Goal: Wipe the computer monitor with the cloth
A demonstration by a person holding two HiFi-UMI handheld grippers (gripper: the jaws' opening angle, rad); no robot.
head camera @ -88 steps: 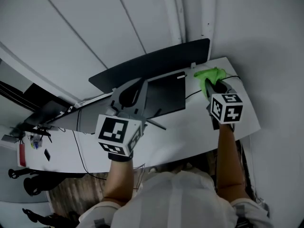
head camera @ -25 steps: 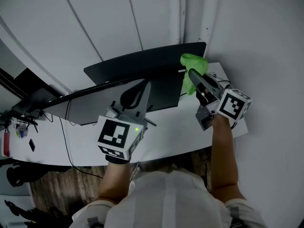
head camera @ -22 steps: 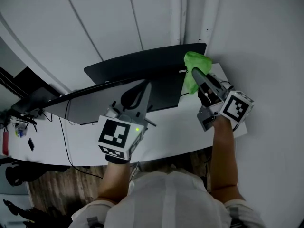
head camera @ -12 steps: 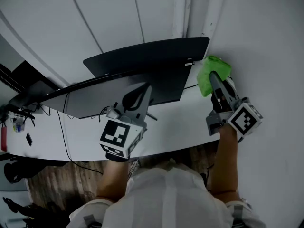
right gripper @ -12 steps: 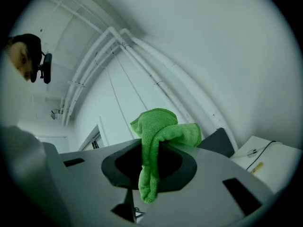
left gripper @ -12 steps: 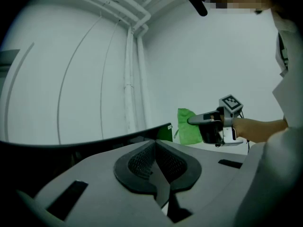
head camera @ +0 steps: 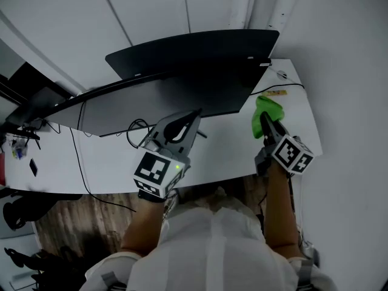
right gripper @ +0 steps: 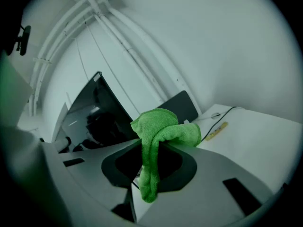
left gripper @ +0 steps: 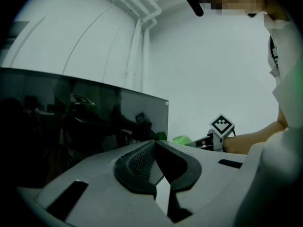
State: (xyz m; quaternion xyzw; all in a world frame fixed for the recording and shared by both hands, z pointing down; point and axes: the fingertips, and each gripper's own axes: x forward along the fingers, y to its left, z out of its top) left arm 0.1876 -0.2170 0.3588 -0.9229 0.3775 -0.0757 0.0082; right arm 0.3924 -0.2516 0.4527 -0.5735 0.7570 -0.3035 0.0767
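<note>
The green cloth (head camera: pixel 267 109) was clamped between the jaws of the right gripper (head camera: pixel 265 119), bunched over their tips with a tail hanging down between them. In the head view it sat toward 3 o'clock, just off the right end of the dark curved monitor (head camera: pixel 176 96), not on the screen. The left gripper (head camera: pixel 196 114) was near the middle, its jaws pressed together with nothing between them, tips aimed at 1 o'clock toward the screen's lower edge. Both were above the white desk (head camera: pixel 224 157). A small yellow strip (head camera: pixel 276 93) and a thin black cable (head camera: pixel 292 86) lay at 1 o'clock from the cloth
</note>
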